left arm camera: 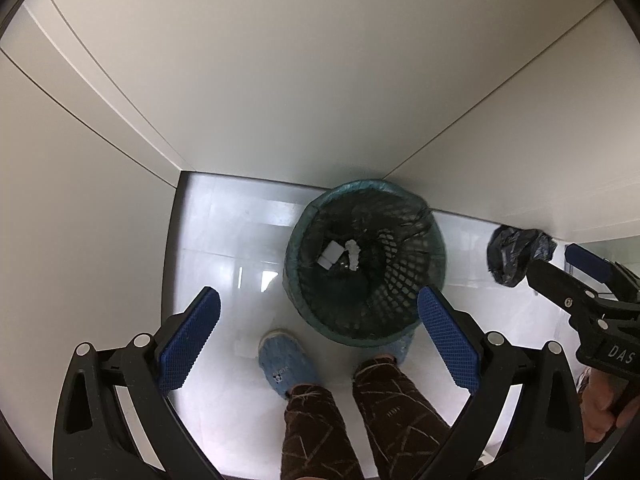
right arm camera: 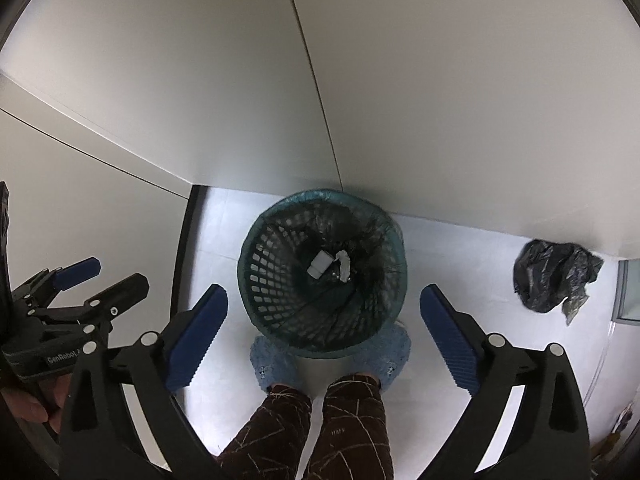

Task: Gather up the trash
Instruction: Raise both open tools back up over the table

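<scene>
A teal mesh waste basket point(left arm camera: 394, 306) point(right arm camera: 270, 280) stands on the pale floor in a corner, with a dark liner bag inside. At its bottom lie a small white box point(left arm camera: 331, 258) point(right arm camera: 320, 264) and a crumpled white paper point(left arm camera: 353, 254) point(right arm camera: 344, 266). My left gripper point(left arm camera: 319, 294) point(right arm camera: 116, 274) hangs open above the basket's near left side, nothing between its blue pads. My right gripper point(right arm camera: 324, 290) point(left arm camera: 560, 266) is open straight over the basket, also empty. A crumpled black plastic bag point(left arm camera: 516, 256) point(right arm camera: 556, 280) lies on the floor to the right of the basket.
A person's legs in dark patterned trousers point(left arm camera: 320, 432) point(right arm camera: 352, 424) and blue slippers point(left arm camera: 280, 364) point(right arm camera: 272, 364) stand right against the basket's near side. White wall panels point(left arm camera: 280, 100) close in behind and on both sides. A glass edge point(right arm camera: 630, 292) shows at far right.
</scene>
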A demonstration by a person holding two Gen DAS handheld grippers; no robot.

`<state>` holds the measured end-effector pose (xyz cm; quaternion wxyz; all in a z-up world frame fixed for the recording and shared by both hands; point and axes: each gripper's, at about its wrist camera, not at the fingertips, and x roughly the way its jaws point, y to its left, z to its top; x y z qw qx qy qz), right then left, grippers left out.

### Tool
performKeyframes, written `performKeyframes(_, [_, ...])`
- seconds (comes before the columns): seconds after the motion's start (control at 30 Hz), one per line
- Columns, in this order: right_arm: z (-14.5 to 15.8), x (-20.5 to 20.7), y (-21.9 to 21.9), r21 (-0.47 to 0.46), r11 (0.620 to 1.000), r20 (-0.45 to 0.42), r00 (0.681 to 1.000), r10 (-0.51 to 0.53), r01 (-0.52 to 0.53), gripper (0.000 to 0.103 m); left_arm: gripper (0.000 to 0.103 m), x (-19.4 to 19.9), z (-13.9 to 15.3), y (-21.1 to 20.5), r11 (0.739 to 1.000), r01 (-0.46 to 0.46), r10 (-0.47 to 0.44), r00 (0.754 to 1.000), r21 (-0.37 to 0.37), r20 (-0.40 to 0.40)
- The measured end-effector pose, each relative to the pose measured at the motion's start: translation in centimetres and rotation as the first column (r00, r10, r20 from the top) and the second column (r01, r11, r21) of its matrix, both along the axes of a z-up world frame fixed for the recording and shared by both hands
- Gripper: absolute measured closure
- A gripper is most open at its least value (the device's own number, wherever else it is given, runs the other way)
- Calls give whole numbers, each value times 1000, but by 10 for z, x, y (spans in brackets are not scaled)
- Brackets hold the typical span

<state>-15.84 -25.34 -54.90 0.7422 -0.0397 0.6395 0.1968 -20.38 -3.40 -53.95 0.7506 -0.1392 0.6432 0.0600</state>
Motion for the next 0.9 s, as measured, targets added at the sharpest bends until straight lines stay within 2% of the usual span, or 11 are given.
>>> performKeyframes(0.27, [90, -3, -13, -8, 999, 96, 995, 39, -38, 9, 6, -5, 85, -7, 999, -36, 36, 999, 7, 13])
performKeyframes(0.47, [165, -4, -29, 4, 1000, 149, 989, 19, -20, 9, 6, -9, 159, -10, 999, -49, 49, 998, 4, 33])
performKeyframes(0.7, [250, 2, -50, 46, 999, 202, 979, 1, -10, 9, 6, -7, 249, -14, 999, -35, 33, 995, 28, 97])
performKeyframes(0.9, [305, 17, -63, 68, 997, 271, 962, 14, -34, 9, 6, 5, 319, -16, 998, -38, 30, 986, 50, 162])
